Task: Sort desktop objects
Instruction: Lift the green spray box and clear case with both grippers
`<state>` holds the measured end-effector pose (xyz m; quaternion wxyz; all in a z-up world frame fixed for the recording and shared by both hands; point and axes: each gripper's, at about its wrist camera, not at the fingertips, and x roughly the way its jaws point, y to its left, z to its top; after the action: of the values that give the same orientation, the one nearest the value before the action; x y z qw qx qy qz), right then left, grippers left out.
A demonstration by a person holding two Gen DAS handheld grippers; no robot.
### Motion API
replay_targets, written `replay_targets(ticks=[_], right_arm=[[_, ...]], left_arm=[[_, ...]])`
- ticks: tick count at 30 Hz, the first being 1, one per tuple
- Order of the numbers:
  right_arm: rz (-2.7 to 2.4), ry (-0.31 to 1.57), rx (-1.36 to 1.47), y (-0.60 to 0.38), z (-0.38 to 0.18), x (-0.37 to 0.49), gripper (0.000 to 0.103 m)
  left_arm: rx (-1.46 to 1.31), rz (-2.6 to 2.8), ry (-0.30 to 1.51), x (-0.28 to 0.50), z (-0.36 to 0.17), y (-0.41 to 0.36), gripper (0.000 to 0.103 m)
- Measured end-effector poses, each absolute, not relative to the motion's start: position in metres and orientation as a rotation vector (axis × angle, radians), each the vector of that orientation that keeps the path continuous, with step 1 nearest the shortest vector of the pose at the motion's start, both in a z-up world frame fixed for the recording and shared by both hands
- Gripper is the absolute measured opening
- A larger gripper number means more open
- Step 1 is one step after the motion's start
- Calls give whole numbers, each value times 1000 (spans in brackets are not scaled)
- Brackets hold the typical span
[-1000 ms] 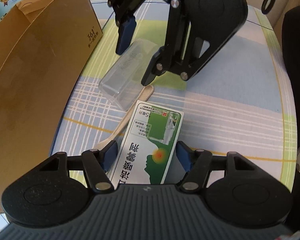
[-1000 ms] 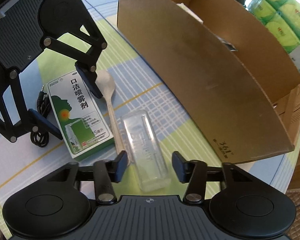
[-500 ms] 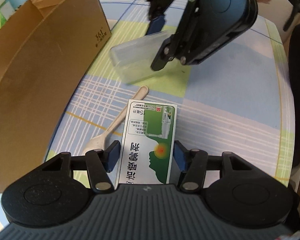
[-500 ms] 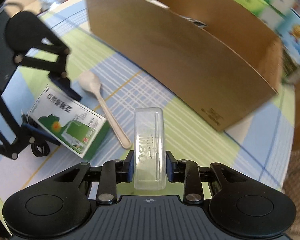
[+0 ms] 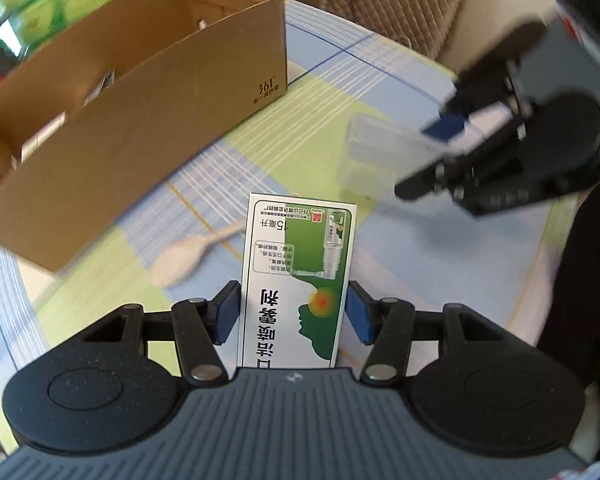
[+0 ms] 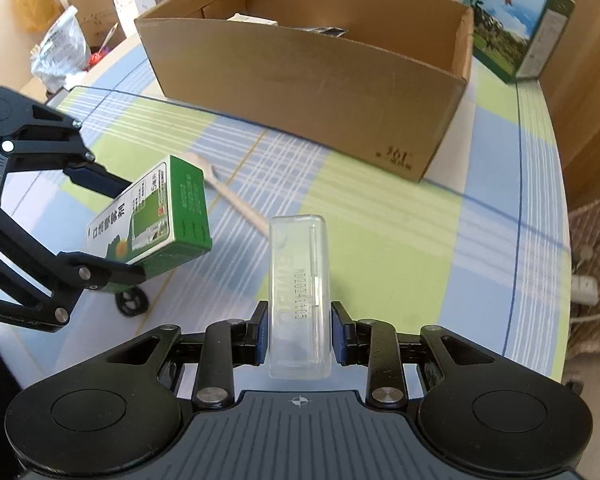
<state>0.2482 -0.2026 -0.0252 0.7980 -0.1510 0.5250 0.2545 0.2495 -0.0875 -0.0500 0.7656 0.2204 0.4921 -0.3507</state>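
Observation:
My left gripper (image 5: 293,312) is shut on a green and white spray box (image 5: 300,276), held off the table; the same box (image 6: 156,216) shows tilted in the right wrist view between the left gripper's fingers (image 6: 92,174). My right gripper (image 6: 299,334) is shut on a clear plastic case (image 6: 300,292), also lifted; from the left wrist view the case (image 5: 384,152) hangs at the right. An open cardboard box (image 6: 312,68) stands beyond both, with a few items inside. A pale plastic spoon (image 5: 188,256) lies on the tablecloth.
A checked green and blue tablecloth (image 6: 380,248) covers the round table. A black cable (image 6: 132,302) lies under the left gripper. Printed cartons (image 6: 512,28) stand behind the cardboard box. A white power strip (image 6: 584,288) lies on the floor past the table's right edge.
Both grippers have risen off the table with their objects and swung toward the cardboard box. A second ago both stood open around their objects; the right shut first, then the left.

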Motion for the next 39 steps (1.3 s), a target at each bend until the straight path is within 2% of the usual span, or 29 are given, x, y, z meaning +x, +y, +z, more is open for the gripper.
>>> replay_targets(ticks=[9, 14, 20, 28, 39], right_arm=[[475, 1197, -250, -222, -33, 219, 28], [459, 1219, -245, -229, -44, 217, 28], [447, 1219, -200, -237, -52, 225, 28], [434, 1227, -245, -227, -62, 227, 29], [414, 1231, -251, -223, -67, 225, 29]], left_arm=[[223, -681, 1234, 236, -74, -98, 51], [197, -679, 1182, 225, -88, -106, 48], [189, -653, 1129, 215, -94, -103, 51], [301, -606, 1048, 189, -100, -113, 51], [268, -555, 1045, 181, -104, -112, 50]])
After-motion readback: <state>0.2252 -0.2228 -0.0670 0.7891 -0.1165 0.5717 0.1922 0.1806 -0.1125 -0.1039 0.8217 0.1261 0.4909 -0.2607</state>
